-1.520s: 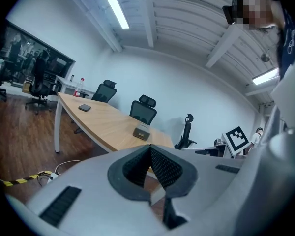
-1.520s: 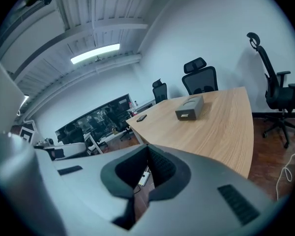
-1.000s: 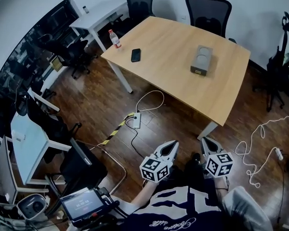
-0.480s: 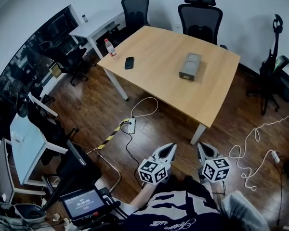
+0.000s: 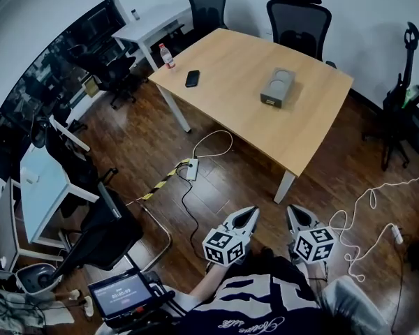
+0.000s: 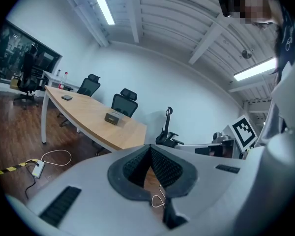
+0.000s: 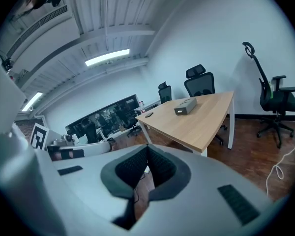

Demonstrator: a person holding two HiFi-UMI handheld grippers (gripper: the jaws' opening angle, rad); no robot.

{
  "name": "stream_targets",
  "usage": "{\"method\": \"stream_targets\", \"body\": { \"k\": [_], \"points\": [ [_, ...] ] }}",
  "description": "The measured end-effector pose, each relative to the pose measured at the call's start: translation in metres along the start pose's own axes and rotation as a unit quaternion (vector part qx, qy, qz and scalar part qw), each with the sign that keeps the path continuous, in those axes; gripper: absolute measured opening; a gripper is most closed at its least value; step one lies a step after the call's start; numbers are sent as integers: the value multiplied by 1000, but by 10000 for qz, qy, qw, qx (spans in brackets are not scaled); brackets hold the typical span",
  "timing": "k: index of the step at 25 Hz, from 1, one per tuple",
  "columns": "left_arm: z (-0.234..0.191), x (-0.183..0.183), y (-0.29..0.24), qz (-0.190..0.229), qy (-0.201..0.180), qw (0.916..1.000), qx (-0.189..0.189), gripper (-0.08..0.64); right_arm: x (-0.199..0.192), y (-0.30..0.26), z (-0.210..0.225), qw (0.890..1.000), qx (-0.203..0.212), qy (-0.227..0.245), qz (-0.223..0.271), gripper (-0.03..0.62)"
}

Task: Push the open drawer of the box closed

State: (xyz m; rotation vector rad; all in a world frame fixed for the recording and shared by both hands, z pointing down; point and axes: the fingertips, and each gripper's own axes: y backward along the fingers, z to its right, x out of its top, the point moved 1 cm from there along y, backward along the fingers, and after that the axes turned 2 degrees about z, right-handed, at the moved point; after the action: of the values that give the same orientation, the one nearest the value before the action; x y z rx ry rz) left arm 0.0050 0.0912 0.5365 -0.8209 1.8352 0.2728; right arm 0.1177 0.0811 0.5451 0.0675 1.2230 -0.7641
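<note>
A small grey box lies on the far half of the light wooden table; from here I cannot tell how its drawer stands. The box also shows far off in the left gripper view and the right gripper view. Both grippers hang low over the wooden floor, close to the person's body and well short of the table. The left gripper and the right gripper are shut, with nothing held. The jaw tips meet in the left gripper view and in the right gripper view.
A black phone and a water bottle sit at the table's left end. Two black office chairs stand behind it. A power strip with cable and a white cable lie on the floor. A screen unit is at bottom left.
The head view has swayed a little, so the table and box shift in the picture. Both grippers stay shut, low and close to the person's body.
</note>
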Motion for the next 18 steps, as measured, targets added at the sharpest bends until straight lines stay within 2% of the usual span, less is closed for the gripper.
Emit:
{"method": "stream_targets", "body": {
  "k": [7,18],
  "points": [
    [7,-3,1,41,-13,9998,175,-2,-2,4,1,9998,210,48,-23,-3],
    [17,-6,-11,4,-44,9999,101,-2,-2,13,16,9999,146,-3,40,-3]
  ]
}}
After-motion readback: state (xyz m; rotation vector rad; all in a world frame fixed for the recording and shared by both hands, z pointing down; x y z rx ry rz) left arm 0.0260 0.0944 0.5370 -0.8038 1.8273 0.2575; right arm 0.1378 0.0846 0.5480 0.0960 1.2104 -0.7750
